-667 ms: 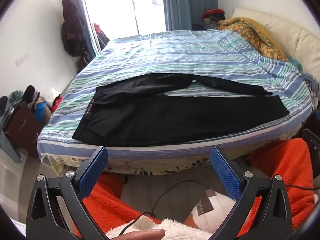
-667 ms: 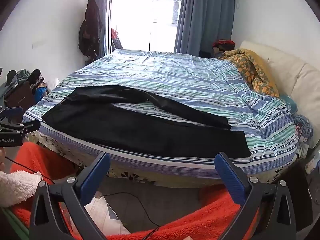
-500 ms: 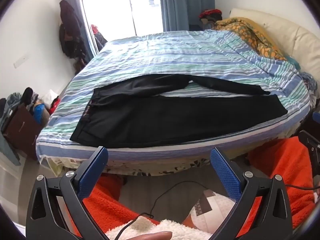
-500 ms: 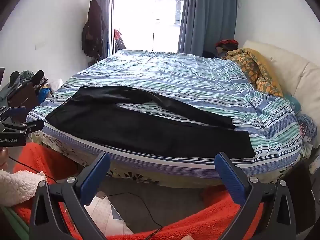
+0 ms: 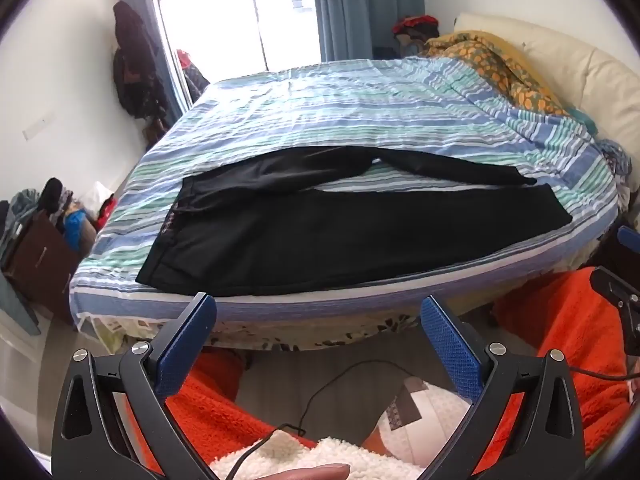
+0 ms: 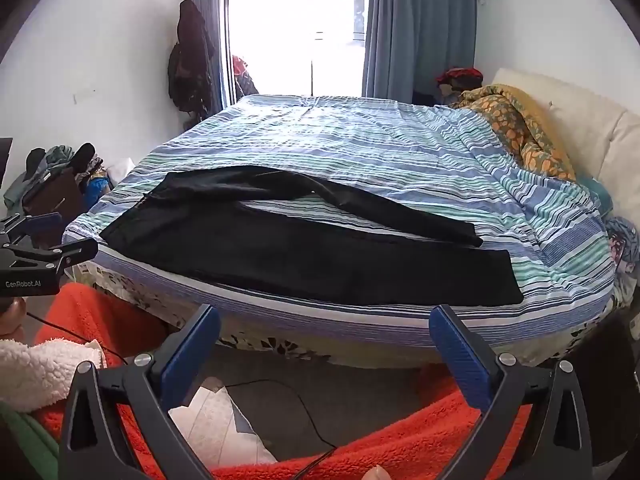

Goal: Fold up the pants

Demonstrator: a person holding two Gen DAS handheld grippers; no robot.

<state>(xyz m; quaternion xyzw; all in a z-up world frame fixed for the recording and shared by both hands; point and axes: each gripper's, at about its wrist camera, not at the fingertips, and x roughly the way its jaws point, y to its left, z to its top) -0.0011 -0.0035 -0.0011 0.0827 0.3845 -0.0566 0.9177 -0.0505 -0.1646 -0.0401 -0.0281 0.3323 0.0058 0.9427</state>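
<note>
Black pants [image 5: 340, 232] lie flat along the near edge of a bed with a striped sheet [image 5: 360, 108], waistband at the left, legs pointing right and slightly spread. They also show in the right wrist view [image 6: 304, 256]. My left gripper [image 5: 318, 316] is open and empty, held below and in front of the bed edge near the waistband end. My right gripper [image 6: 324, 328] is open and empty, below the bed edge toward the leg ends. The left gripper's body also shows at the left of the right wrist view [image 6: 36, 264].
An orange floral blanket [image 6: 516, 128] and a cream headboard [image 6: 592, 136] are at the right. Clutter and a brown box [image 5: 36, 256] stand on the floor left of the bed. Orange fleece [image 6: 400, 444] and a black cable [image 5: 344, 376] lie below the grippers.
Both grippers have moved slightly closer to the bed and risen a little; the pants sit lower and larger in view. The pants have not moved.
</note>
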